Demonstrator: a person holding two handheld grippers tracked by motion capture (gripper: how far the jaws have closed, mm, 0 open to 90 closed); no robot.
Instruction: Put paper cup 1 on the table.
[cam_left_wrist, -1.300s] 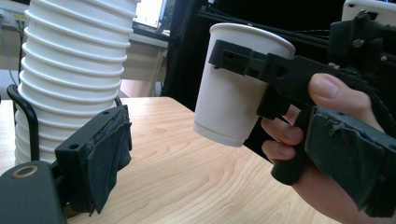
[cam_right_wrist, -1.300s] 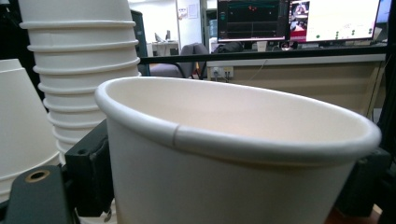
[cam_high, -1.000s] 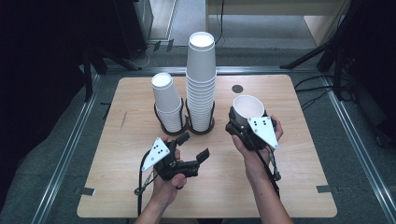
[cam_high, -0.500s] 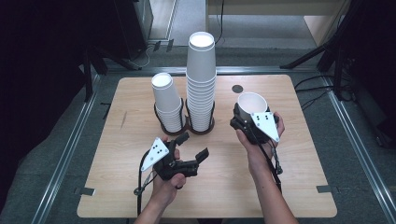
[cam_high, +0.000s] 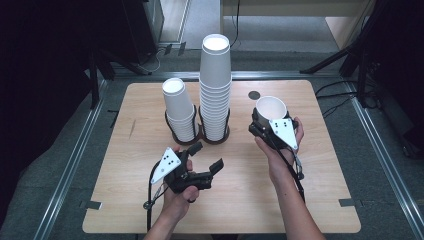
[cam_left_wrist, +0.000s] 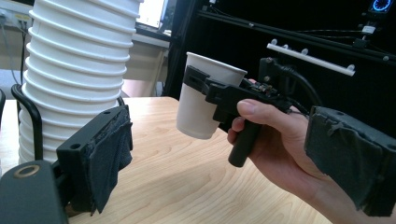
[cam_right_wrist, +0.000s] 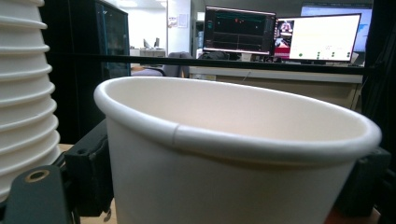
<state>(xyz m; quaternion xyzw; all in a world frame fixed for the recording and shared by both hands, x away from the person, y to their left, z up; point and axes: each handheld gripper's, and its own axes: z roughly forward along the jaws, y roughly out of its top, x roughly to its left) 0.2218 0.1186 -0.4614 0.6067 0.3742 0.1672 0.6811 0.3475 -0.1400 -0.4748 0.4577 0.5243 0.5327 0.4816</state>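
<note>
My right gripper (cam_high: 262, 122) is shut on a single white paper cup (cam_high: 271, 107), held upright above the table's right half; the cup (cam_right_wrist: 233, 158) sits between the jaws and its rim is close to that camera. In the left gripper view the same cup (cam_left_wrist: 205, 100) hangs clear of the tabletop in the right gripper (cam_left_wrist: 212, 88). My left gripper (cam_high: 206, 156) stands open near the table's front centre, nothing between its padded fingers (cam_left_wrist: 109, 154). A tall stack of white cups (cam_high: 215, 90) and a shorter stack (cam_high: 178, 110) stand in black wire holders at the middle back.
A wooden table (cam_high: 125, 165) carries it all, with a small dark round spot (cam_high: 254, 95) near its back right. Metal rails (cam_high: 75, 160) run along both sides. Monitors (cam_right_wrist: 280, 35) glow beyond the far edge. The tall stack (cam_left_wrist: 74, 70) is close on the left gripper's left.
The right gripper with its cup has drifted slightly toward the person and leftward. The left gripper has stayed open in nearly the same place.
</note>
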